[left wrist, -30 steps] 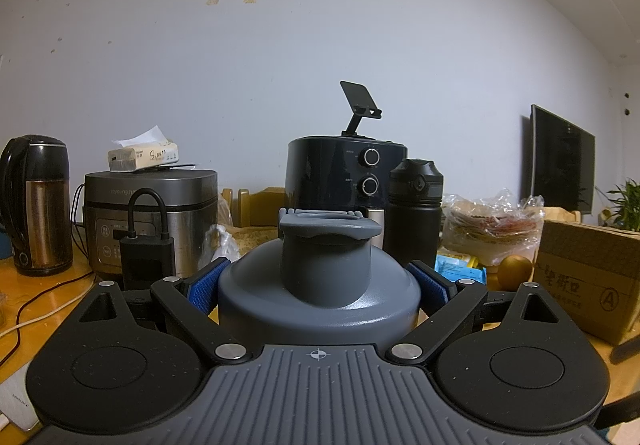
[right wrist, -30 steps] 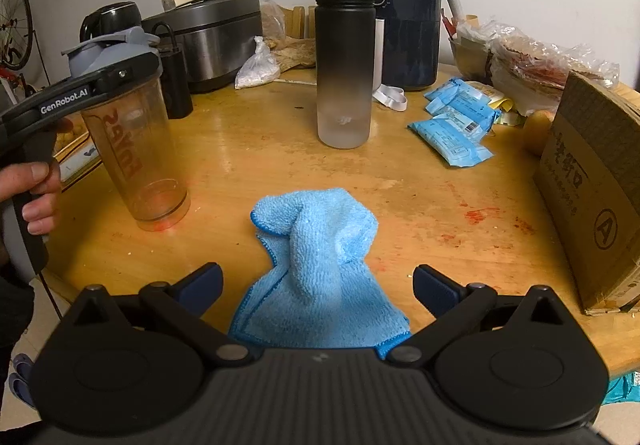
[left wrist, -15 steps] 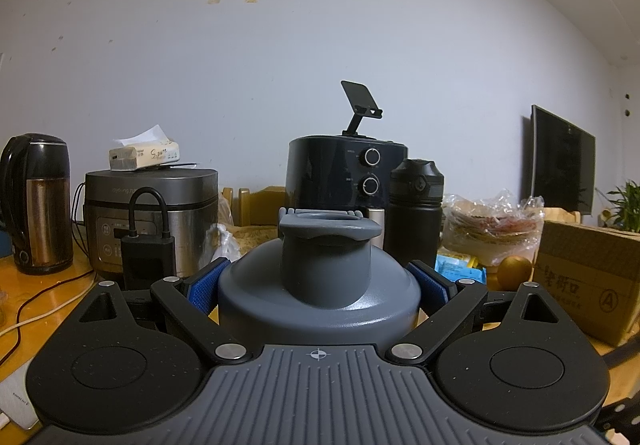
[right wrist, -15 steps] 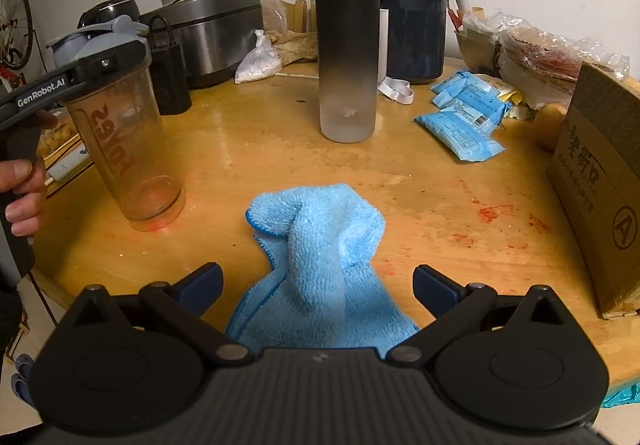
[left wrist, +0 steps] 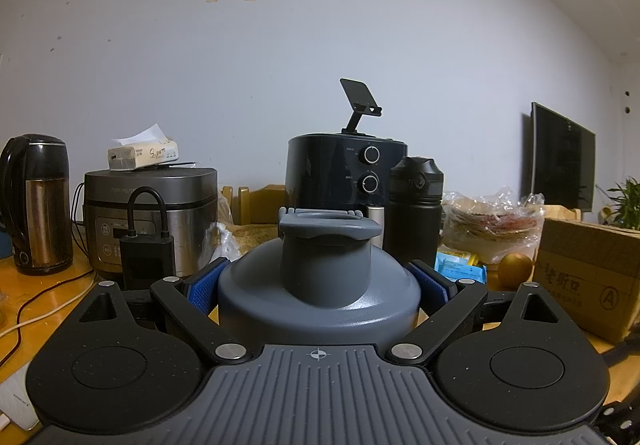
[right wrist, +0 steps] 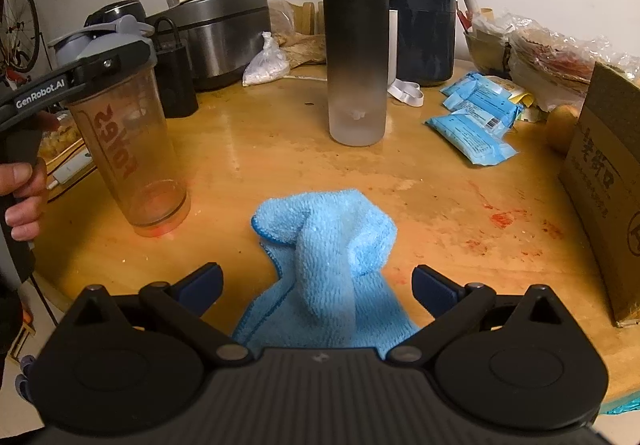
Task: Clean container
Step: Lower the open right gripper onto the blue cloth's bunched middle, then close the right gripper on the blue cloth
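Note:
A clear shaker bottle (right wrist: 132, 149) with red lettering and a grey lid (left wrist: 320, 285) stands upright on the wooden table (right wrist: 280, 149). My left gripper (left wrist: 318, 283) is shut on the lid, its blue pads (left wrist: 202, 285) pressed against both sides. A hand (right wrist: 22, 189) holds that gripper at the left in the right wrist view. A crumpled blue cloth (right wrist: 328, 245) lies on the table in front of my right gripper (right wrist: 316, 283), which is open above its near end with nothing held.
A black-to-frosted water bottle (right wrist: 356, 45) stands mid-table before a dark air fryer (right wrist: 420, 5). A rice cooker (right wrist: 220, 33), black power bank (right wrist: 174, 77) and kettle (left wrist: 36, 205) sit left. Blue packets (right wrist: 472, 125) and a cardboard box (right wrist: 608, 185) lie right.
The right gripper has shifted slightly left and nearer the cloth, so the shaker bottle sits further right in its view. The left gripper keeps its hold on the lid, unmoved.

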### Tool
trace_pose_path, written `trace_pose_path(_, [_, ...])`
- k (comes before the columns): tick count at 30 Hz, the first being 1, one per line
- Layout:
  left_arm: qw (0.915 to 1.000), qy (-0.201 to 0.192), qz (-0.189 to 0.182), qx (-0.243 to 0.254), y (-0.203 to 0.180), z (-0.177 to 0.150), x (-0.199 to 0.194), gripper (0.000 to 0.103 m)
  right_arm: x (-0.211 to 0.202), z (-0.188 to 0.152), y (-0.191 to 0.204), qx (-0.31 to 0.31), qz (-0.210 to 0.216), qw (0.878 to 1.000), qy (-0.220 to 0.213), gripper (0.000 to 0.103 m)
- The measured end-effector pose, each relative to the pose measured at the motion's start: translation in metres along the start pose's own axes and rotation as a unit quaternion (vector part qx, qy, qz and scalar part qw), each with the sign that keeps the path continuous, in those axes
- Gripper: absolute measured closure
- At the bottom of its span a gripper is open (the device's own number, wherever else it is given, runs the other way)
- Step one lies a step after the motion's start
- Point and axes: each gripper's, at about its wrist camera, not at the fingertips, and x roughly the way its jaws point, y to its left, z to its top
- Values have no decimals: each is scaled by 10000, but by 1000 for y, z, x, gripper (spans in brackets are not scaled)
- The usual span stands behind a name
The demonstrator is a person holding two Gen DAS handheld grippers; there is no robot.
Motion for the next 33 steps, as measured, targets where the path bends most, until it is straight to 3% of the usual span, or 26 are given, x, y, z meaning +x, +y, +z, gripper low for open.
trace_pose_path(23, [10000, 3, -2, -28, 2, 0, 0, 8, 29, 4, 1, -57, -30, 10000, 58, 1])
trace_pose_path(29, [10000, 10, -11, -33, 4, 0, 0, 8, 32, 5, 1, -79, -80, 9999, 85, 9])
trace_pose_path(33, [10000, 15, -19, -37, 5, 1, 0, 8, 32, 5, 3, -84, -67, 9999, 82, 20])
